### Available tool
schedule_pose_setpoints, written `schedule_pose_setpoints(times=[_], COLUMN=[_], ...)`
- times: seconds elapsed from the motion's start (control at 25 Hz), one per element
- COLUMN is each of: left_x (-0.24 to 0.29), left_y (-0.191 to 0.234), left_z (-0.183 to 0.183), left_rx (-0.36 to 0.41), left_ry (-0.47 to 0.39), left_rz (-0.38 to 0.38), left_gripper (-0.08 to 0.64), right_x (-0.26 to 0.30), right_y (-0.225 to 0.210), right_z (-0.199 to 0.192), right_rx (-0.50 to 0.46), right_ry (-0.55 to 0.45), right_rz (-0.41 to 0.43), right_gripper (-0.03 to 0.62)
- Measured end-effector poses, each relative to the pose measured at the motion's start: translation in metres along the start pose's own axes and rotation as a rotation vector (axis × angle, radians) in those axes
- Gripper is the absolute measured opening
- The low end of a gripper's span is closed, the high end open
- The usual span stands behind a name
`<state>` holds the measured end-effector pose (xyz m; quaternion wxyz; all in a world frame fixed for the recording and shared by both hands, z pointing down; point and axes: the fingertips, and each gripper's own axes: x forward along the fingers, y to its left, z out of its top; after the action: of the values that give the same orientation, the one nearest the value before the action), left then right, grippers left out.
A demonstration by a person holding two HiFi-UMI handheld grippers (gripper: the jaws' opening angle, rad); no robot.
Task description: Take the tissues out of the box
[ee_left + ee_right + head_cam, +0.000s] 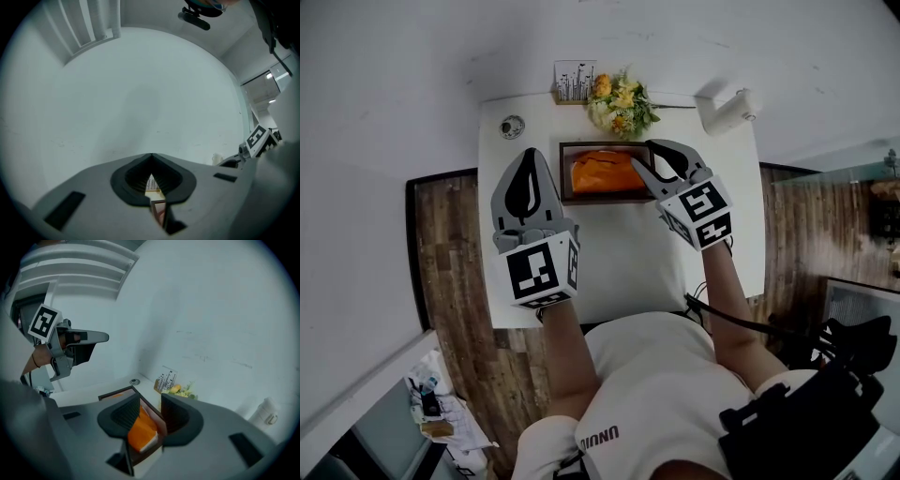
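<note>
A dark wooden box (pixel 565 169) stands on the white table (pixel 619 253), and an orange tissue pack (pixel 602 172) lies inside it. My right gripper (pixel 642 153) hovers over the box's right end, open, its jaws straddling the box's near wall. In the right gripper view the orange pack (pixel 140 432) shows below the gap of the right gripper (pixel 151 401), untouched by the pads. My left gripper (pixel 528 153) is held left of the box, shut and empty. Its jaws meet at the tip in the left gripper view (pixel 151 157).
Behind the box stand a yellow flower bunch (pixel 622 105) and a printed card holder (pixel 575 81). A small round object (pixel 512 126) sits at the back left, a white bottle (pixel 727 112) at the back right. Wood floor borders the table on both sides.
</note>
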<state>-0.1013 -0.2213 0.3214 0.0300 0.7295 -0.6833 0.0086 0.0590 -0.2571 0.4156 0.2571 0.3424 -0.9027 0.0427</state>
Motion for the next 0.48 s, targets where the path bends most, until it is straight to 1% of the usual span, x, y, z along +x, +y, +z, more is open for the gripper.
schedule_pose_setpoints(times=[0.08, 0.24, 0.48], left_x=[0.001, 0.003, 0.005], left_y=[0.0, 0.001, 0.009], left_z=[-0.003, -0.01, -0.015], left_rx=[-0.002, -0.01, -0.023], left_ry=[0.006, 0.018, 0.033], left_rz=[-0.001, -0.003, 0.015], left_gripper=[0.014, 0.014, 0.014], right_x=[0.004, 0.011, 0.018], right_y=[0.004, 0.014, 0.021], right_z=[-0.004, -0.012, -0.015], right_rx=[-0.005, -0.047, -0.11], right_ry=[0.023, 0.076, 0.091], right_rz=[0.037, 0.104, 0.14], right_gripper=[0.161, 0.175, 0.181])
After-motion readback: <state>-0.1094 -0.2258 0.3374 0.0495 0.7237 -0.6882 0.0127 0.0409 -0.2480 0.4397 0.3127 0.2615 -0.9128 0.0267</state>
